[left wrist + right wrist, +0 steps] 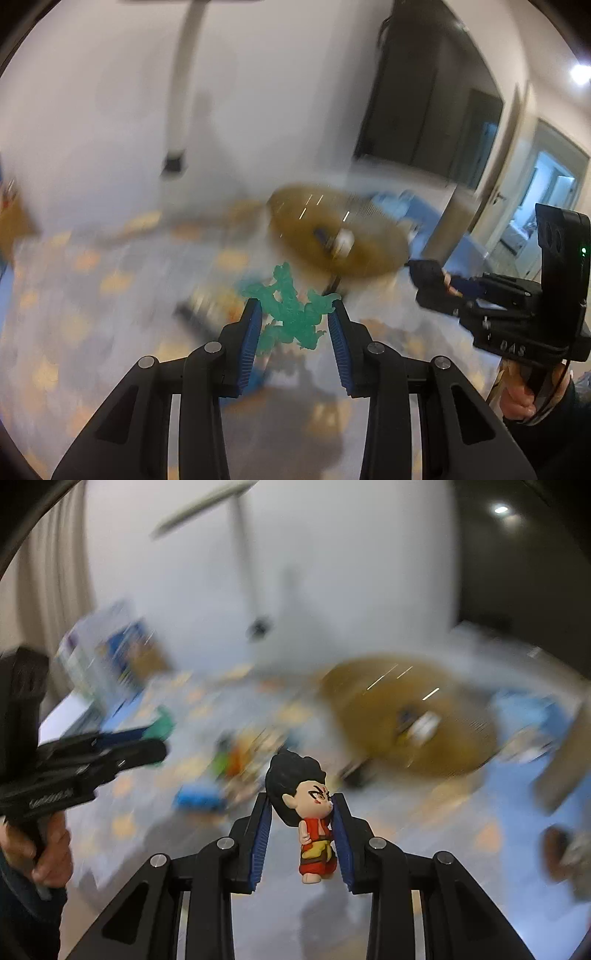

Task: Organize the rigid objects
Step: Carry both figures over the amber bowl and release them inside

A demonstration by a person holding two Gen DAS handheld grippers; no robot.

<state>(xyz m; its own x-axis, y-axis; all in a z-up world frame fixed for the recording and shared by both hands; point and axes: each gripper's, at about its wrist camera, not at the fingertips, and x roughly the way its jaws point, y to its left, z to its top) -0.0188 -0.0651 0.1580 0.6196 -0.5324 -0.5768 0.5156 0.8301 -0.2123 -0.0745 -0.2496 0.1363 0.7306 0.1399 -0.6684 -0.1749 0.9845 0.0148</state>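
My left gripper [295, 302] is shut on a translucent green spiky toy [291, 314], held above the blurred table. My right gripper [301, 796] is shut on a small figurine [314, 834] with black hair and red clothes, its head pinched between the blue pads and its feet hanging toward the camera. In the left wrist view the right gripper [430, 275] shows at the right, in a person's hand [517, 400]. The right wrist view has the left gripper [157, 738] at the left, with the green toy [162, 722] at its tip. A round brown tray [369, 686] lies beyond.
The table [277, 904] wears a pale cloth with orange patches. Blurred toys lie mid-table, among them a blue one [199, 797] and an orange one [236, 760]. Boxes [110, 657] stand at the back left. A small white object [343, 242] sits in the brown tray [295, 206].
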